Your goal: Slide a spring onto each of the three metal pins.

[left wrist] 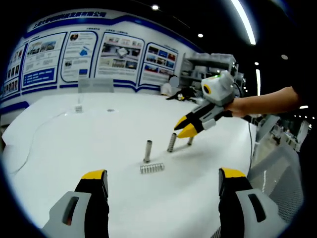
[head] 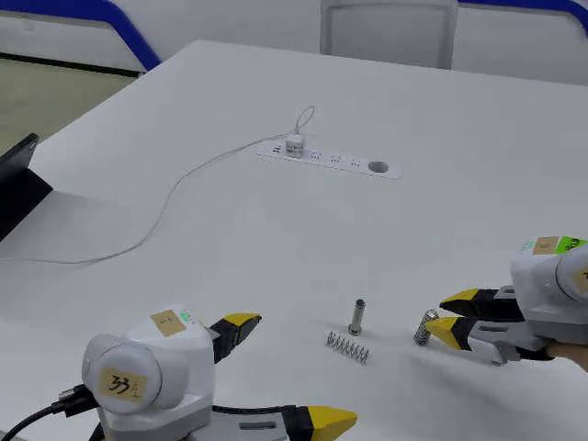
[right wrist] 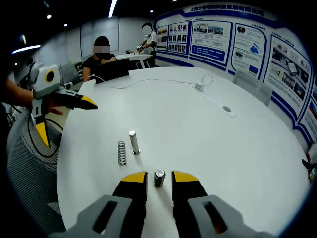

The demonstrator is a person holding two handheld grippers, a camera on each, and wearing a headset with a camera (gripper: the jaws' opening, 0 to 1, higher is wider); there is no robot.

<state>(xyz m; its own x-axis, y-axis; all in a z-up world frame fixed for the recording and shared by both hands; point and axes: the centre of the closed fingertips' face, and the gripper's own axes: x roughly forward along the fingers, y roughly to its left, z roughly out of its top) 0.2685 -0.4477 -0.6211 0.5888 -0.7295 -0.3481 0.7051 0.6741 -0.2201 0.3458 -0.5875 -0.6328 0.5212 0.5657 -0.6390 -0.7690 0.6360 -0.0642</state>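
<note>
Currently I am holding my right gripper point(right wrist: 159, 186) with its jaws narrowly parted either side of the upright spring-covered pin point(right wrist: 159, 176), while my left gripper point(left wrist: 163, 175) is hovering spread wide near the bare pin point(left wrist: 147, 150) and the loose spring point(left wrist: 152, 168) lying just beside it on the table point(left wrist: 74, 148).

Power strip point(head: 335, 161) on white table point(head: 257, 248)
</note>
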